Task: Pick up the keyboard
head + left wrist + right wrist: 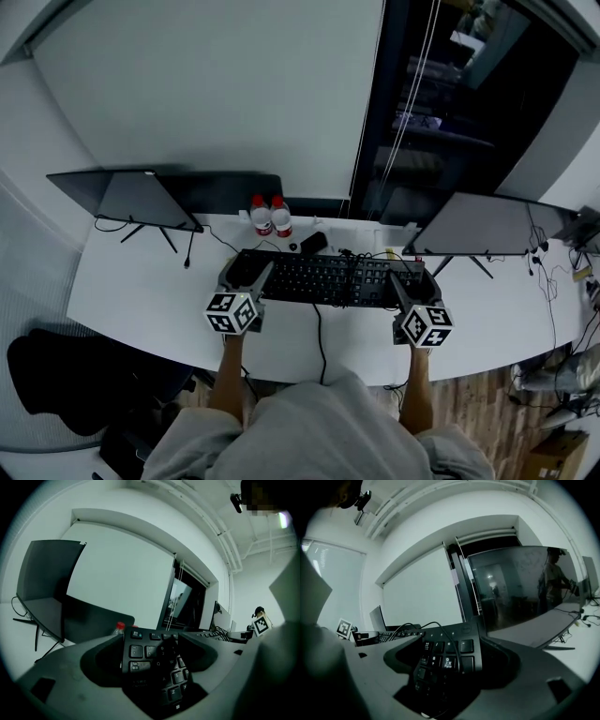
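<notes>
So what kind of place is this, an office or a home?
Probably an office: a long white desk holds a keyboard between a left screen and a right screen, with a dark glass wall behind.

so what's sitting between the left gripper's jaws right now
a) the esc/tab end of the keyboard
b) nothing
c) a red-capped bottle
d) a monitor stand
a: in the left gripper view the esc and tab end of the keyboard fills the gap between the jaws of the left gripper, while the red-capped bottle stands behind, outside them.
</notes>
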Demonstrator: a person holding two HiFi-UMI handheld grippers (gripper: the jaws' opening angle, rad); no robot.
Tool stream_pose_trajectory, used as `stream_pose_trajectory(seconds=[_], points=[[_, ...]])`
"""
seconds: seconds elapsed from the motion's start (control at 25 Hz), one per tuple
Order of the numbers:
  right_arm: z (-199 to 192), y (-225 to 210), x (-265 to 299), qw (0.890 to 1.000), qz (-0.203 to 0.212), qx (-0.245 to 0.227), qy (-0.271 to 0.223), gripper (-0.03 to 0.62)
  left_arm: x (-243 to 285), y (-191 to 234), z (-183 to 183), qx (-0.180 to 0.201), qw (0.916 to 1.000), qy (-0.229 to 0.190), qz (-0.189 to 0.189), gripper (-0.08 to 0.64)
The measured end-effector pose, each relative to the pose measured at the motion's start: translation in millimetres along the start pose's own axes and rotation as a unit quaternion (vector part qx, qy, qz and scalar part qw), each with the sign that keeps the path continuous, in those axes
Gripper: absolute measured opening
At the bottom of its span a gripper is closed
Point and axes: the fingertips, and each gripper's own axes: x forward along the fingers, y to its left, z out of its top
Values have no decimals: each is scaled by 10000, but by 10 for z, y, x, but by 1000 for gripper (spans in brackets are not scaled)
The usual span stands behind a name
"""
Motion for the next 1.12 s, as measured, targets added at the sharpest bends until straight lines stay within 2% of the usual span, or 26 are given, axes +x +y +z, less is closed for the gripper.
stream_pose_trajectory(seconds=[0.44,0.84,1.12], points=[[467,68,45,9986,135,-179,-473,365,33,-79,503,197,9984,-527,-80,337],[593,37,53,9975,127,-243,-657,365,103,-127,645,280,9971,-689,-154,337],[582,-2,40,9976,94,-260,-641,365,136,-146,602,252,9973,-672,-171,337]])
